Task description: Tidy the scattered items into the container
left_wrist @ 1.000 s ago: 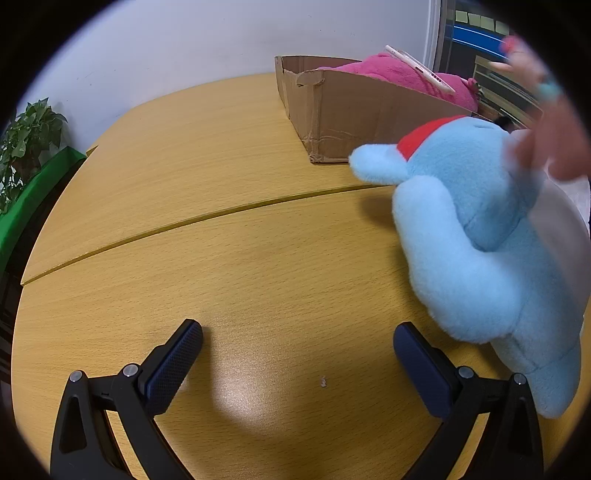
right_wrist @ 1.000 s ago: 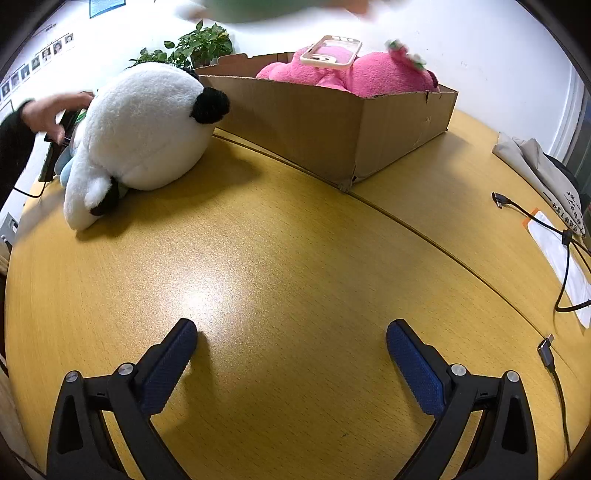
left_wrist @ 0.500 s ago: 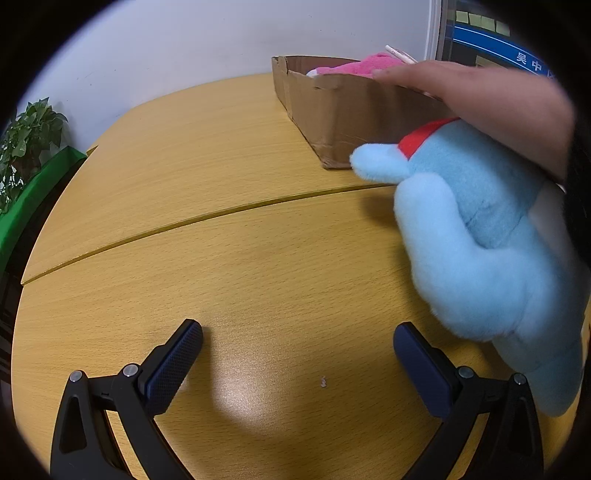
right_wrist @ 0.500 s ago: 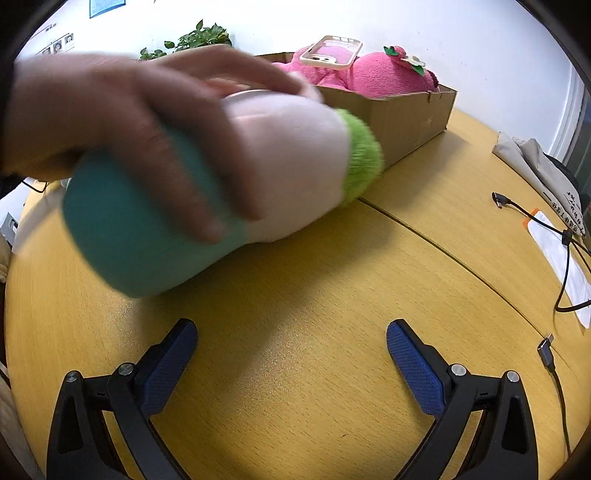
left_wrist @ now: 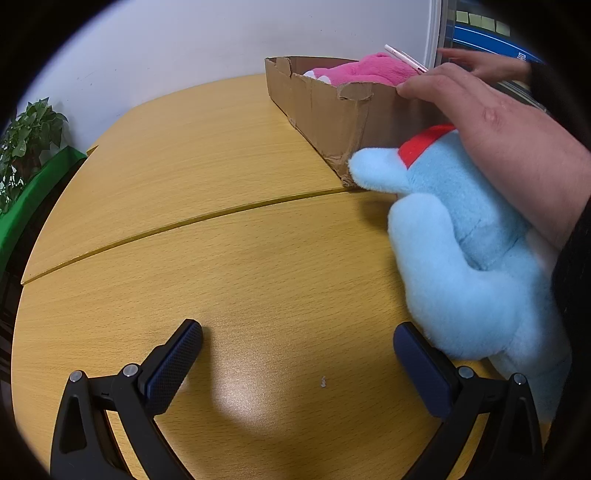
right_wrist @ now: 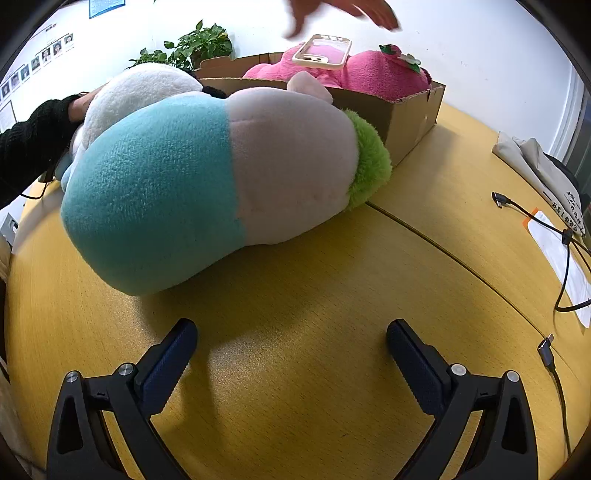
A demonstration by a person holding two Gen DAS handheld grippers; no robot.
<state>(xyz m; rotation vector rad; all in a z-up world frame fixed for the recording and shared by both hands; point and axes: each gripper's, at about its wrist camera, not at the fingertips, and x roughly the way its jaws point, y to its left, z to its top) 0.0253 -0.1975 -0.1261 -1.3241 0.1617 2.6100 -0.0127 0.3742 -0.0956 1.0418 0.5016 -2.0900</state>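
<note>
A cardboard box (left_wrist: 325,107) (right_wrist: 406,114) holds a pink plush (left_wrist: 362,70) (right_wrist: 384,74) with a phone case (right_wrist: 323,51) on top. A light blue plush with a red patch (left_wrist: 465,251) lies on the table to the right of my open, empty left gripper (left_wrist: 295,354). A teal, white and green plush (right_wrist: 221,177) lies on the table ahead of my open, empty right gripper (right_wrist: 291,350). A white and black plush (right_wrist: 140,92) lies behind it. A person's hand (left_wrist: 461,96) rests on the box edge.
A bare hand (right_wrist: 340,11) hovers above the box. A black-sleeved arm (right_wrist: 33,144) reaches in at the left. Cables (right_wrist: 546,229), paper and a folded cloth (right_wrist: 535,166) lie at the right. Potted plants (left_wrist: 26,140) (right_wrist: 195,44) stand behind the wooden table (left_wrist: 221,258).
A hand set the teal, white and green plush on the table before the right gripper, then lifted away. Another hand slid along the box edge, and the box shifted. Both grippers stayed still.
</note>
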